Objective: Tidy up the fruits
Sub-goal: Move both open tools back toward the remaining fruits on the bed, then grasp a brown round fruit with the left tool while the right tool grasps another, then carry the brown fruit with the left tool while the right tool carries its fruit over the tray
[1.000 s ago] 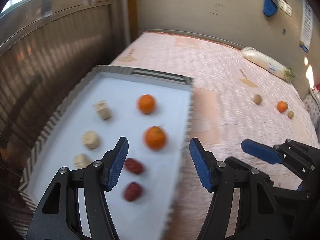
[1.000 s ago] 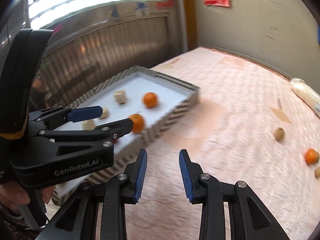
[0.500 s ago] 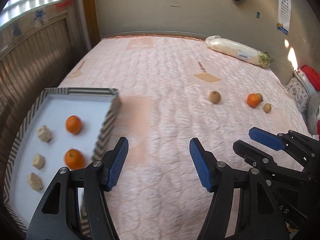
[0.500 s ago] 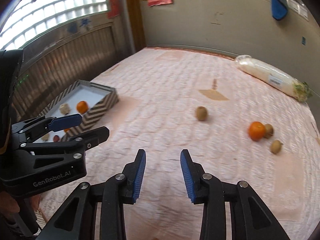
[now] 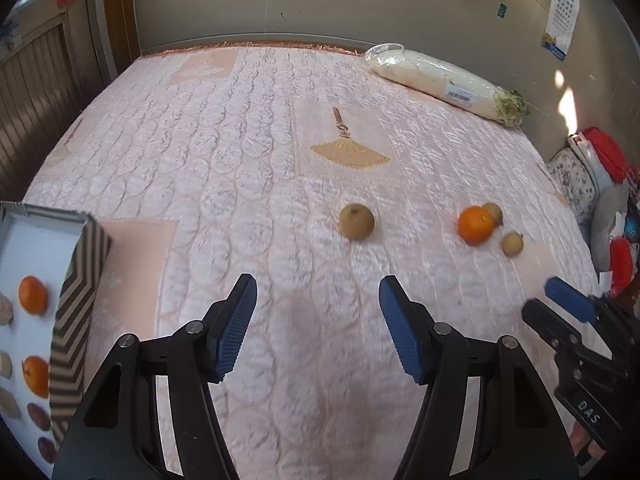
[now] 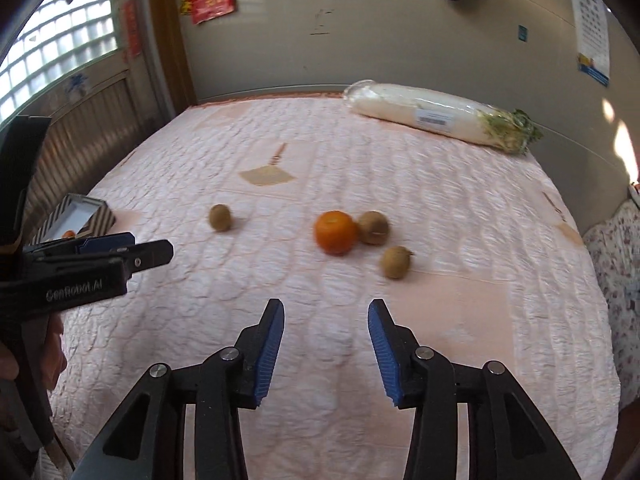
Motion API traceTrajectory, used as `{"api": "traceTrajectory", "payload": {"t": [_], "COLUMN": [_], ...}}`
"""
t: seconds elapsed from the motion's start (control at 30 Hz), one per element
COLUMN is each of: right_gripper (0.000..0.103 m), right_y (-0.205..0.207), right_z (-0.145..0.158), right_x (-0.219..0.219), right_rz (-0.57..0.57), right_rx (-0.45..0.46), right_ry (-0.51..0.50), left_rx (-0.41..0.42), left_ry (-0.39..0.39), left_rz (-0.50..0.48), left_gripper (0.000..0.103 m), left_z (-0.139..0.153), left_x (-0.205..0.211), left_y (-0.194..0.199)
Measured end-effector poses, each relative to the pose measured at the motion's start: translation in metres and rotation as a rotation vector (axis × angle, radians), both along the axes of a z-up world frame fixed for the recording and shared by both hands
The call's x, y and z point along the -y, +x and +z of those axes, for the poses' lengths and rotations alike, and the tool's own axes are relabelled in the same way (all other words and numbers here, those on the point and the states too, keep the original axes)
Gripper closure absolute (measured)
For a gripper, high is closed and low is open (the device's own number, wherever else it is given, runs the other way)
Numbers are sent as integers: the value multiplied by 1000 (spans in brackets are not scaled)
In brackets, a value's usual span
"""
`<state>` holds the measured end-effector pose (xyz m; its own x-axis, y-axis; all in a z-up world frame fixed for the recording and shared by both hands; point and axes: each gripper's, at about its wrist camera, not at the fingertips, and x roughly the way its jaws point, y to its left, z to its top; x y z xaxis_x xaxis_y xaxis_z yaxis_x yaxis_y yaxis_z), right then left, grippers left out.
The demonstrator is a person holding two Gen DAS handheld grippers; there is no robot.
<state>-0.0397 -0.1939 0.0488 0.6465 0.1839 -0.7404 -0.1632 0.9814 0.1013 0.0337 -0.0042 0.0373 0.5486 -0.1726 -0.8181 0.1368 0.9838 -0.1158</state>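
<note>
Right hand-held gripper [image 6: 326, 344] empty, jaws just widening, orange [image 6: 335, 232] ahead

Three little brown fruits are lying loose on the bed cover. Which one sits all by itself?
The brown fruit nearest the striped tray. It lies alone on the quilt, while the other two brown fruits cluster beside the orange.

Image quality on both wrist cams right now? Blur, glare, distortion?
Left wrist: motion smear on the quilt and tray, fisheye bends the wall line, sun patch at right. Right wrist: orange and kiwis smeared, window bright, corners vignetted. Both sets of fingers sharp.
</note>
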Motion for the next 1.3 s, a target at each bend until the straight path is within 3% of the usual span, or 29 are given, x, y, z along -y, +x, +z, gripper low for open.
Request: {"api": "traceTrajectory", "payload": {"t": [0.37, 0.77, 0.8, 0.83, 0.9, 1.03, 1.1, 1.3], "right_gripper": [60, 59, 65, 79, 79, 79, 79, 79], "right_y": [22, 56, 60, 63, 65, 63, 60, 43], "right_z": [-5, -24, -27, -30, -31, -30, -27, -13], "right_x": [42, 31, 31, 31, 31, 31, 32, 30], "right_rz": [-50, 5, 3, 0, -13, -20, -28, -58], "right_rx": [4, -21, -31, -43, -32, -26, -19, 16], "right_ry": [19, 9, 12, 9, 0, 3, 12, 40], "left_rx": [-36, -61, -59, -57, -57, -39, -45, -65], "left_ry": [-12, 14, 15, 15, 8, 32, 13, -37], "left_rz": [5, -8, -6, -4, -1, 1, 1, 8], "left_gripper": [39, 39, 39, 39, 39, 71, 78, 79], "left_z": [-10, -20, -20, -21, -21, -21, -21, -15], "left_x": [10, 25, 25, 25, 24, 24, 20, 5], "left_y": [45, 56, 56, 57, 59, 60, 60, 43]}}
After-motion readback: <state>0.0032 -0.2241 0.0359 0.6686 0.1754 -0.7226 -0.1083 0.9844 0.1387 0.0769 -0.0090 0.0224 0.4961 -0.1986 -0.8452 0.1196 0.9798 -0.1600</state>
